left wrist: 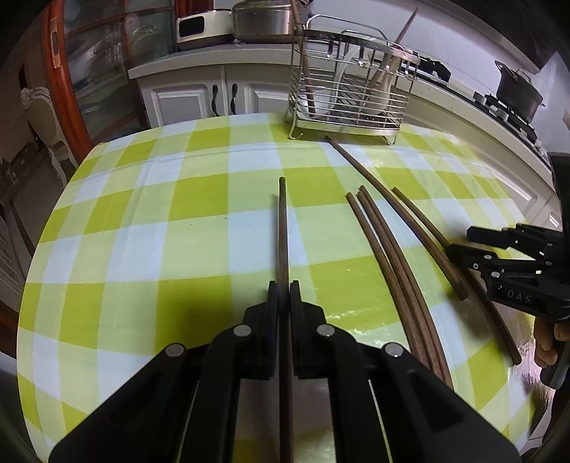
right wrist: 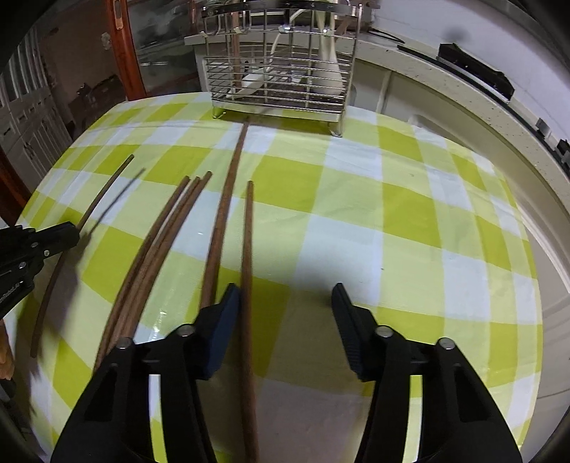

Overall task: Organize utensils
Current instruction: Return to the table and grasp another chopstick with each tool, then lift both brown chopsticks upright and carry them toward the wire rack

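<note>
My left gripper [left wrist: 284, 288] is shut on a brown wooden chopstick [left wrist: 282, 228] that points forward over the checked tablecloth. It also shows at the left of the right wrist view [right wrist: 76, 231], holding that chopstick [right wrist: 103, 192]. Several more chopsticks [left wrist: 388, 249] lie on the cloth to its right. My right gripper [right wrist: 286, 295] is open, low over the cloth; one chopstick [right wrist: 247, 249] lies between its fingers, close to the left finger [right wrist: 224, 320]. It appears at the right of the left wrist view [left wrist: 459, 245]. A wire utensil rack [left wrist: 347, 85] stands at the far edge.
The rack [right wrist: 281, 67] holds white spoons and a chopstick. The table [left wrist: 142, 213] has a green and white checked cloth. Behind are a white counter with cabinets [left wrist: 199, 96], a steel pot [left wrist: 263, 19], and a black pot on a stove [left wrist: 518, 92].
</note>
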The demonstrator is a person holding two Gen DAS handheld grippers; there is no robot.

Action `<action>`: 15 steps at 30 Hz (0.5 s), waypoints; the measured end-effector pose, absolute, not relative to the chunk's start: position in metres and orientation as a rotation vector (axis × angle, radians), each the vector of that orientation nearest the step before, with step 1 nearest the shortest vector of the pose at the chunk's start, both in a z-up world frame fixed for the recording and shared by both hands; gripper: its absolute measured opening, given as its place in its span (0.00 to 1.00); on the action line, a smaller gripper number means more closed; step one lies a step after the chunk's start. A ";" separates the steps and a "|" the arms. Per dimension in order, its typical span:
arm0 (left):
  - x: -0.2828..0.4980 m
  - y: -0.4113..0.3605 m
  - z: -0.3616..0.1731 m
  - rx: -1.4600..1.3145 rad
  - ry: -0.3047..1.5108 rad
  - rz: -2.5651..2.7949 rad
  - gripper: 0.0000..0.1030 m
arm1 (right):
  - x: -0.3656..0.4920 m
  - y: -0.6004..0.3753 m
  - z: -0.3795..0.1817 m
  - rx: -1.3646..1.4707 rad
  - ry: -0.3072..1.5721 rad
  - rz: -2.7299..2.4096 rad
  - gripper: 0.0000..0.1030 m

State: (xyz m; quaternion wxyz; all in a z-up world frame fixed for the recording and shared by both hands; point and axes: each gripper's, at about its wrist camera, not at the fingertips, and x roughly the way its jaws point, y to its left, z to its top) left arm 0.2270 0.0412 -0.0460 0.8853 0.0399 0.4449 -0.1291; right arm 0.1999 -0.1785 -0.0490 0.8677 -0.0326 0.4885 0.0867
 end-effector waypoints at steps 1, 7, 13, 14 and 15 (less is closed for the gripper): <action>0.227 0.042 -0.046 0.080 0.924 -0.267 0.06 | 0.200 -0.177 -0.049 -0.073 1.021 0.186 0.38; 0.228 0.046 -0.043 0.066 0.914 -0.263 0.06 | 0.199 -0.178 -0.048 -0.065 1.014 0.194 0.12; 0.227 0.048 -0.038 0.056 0.903 -0.258 0.06 | 0.196 -0.188 -0.044 -0.022 1.002 0.190 0.10; 0.227 0.048 -0.037 0.056 0.901 -0.257 0.06 | 0.195 -0.190 -0.041 -0.014 0.994 0.186 0.10; 0.227 0.048 -0.036 0.054 0.899 -0.257 0.06 | 0.194 -0.193 -0.038 -0.008 0.985 0.186 0.10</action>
